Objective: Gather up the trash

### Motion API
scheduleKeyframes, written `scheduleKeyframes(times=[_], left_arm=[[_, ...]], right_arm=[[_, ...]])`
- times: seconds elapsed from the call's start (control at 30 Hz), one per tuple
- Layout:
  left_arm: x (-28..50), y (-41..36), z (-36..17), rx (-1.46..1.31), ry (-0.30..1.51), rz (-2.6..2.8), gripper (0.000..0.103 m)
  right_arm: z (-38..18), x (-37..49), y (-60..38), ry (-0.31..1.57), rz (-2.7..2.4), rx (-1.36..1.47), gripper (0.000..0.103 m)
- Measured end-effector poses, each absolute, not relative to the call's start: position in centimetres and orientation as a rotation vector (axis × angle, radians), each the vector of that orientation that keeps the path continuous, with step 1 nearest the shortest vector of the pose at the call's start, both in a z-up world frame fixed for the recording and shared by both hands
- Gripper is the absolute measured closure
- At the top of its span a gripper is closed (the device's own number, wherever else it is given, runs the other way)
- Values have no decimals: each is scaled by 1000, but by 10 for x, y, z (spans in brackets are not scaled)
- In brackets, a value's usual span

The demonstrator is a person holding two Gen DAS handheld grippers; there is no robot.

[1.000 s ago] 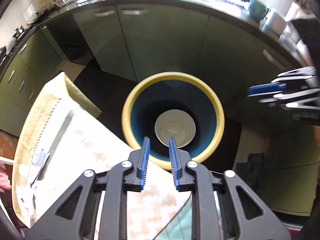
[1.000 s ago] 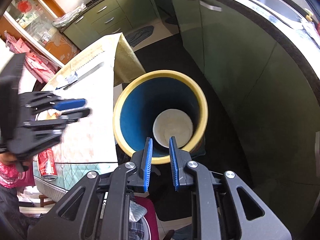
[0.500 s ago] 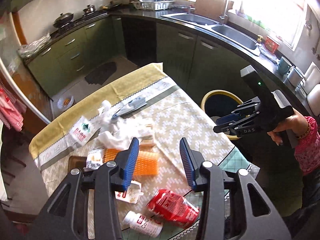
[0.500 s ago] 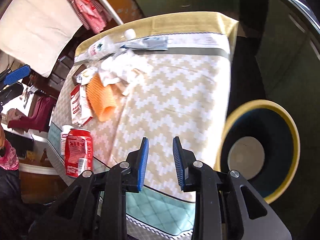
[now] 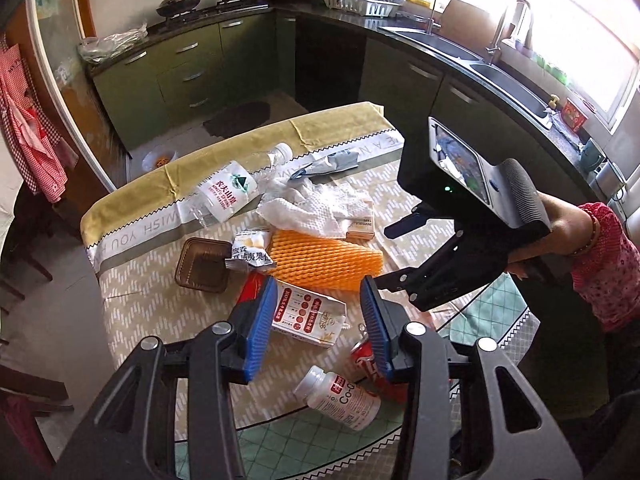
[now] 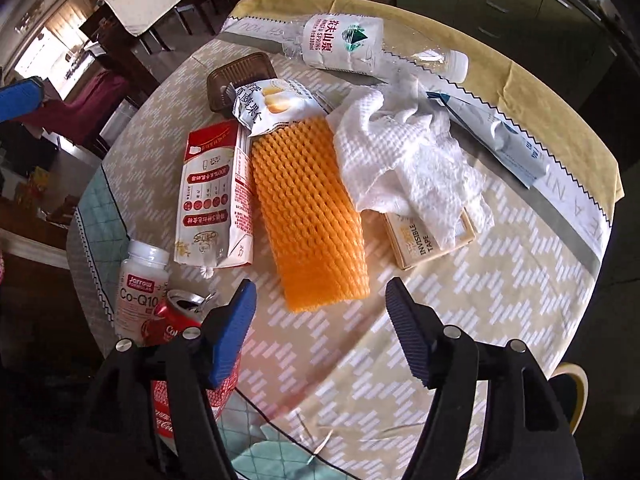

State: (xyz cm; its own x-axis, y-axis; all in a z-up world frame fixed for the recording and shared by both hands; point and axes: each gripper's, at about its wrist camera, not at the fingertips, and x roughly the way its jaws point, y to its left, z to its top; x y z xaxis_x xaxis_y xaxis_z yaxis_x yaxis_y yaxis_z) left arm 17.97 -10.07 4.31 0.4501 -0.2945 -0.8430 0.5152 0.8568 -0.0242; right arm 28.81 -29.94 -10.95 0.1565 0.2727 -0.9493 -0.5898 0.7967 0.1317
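Observation:
Trash litters the table (image 6: 512, 280): an orange foam net (image 6: 308, 216), a red-and-white carton (image 6: 216, 196), a crumpled paper towel (image 6: 404, 152), a plastic water bottle (image 6: 344, 42), a white pill bottle (image 6: 140, 284), a red cola can (image 6: 176, 320) and a snack wrapper (image 6: 272, 104). My right gripper (image 6: 320, 284) hovers over the net's near end. Its jaws are opening with nothing between them. My left gripper (image 5: 318, 320) stands open above the carton (image 5: 308, 314), empty. The right gripper (image 5: 394, 252) also shows in the left wrist view, above the table's right side.
A brown plastic tray (image 6: 236, 76), a tape box (image 6: 424, 244) under the towel and a toothpaste tube (image 6: 500, 140) lie further back. The yellow-rimmed bin (image 6: 576, 392) stands off the table's right edge. Green kitchen cabinets (image 5: 180, 72) and a sink counter (image 5: 460, 48) ring the room.
Both grippers swung away from above the yellow-rimmed bin to over the littered table. Both pairs of jaws spread wider, the right one most in the last half second.

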Motion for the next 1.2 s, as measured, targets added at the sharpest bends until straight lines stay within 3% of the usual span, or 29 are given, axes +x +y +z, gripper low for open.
scheduleKeyframes(times=[0.13, 0.27, 0.33, 0.8, 1.03, 1.2], left_arm=[[179, -89, 40, 232, 990, -493, 61], [178, -84, 36, 227, 1000, -486, 61], [178, -83, 34, 228, 1004, -486, 61], [184, -111, 28, 285, 1016, -507, 57], [200, -142, 11, 333, 1061, -531, 54], [217, -169, -5, 361, 1090, -545, 54]], right_arm=[[-126, 296, -291, 1311, 607, -328, 42], [-136, 299, -289, 1321, 586, -306, 77], [-132, 299, -294, 1315, 590, -260, 90], [-82, 236, -373, 1272, 637, -36, 91], [-63, 220, -491, 1200, 369, 94, 90], [-88, 213, -587, 1235, 105, 155, 90]])
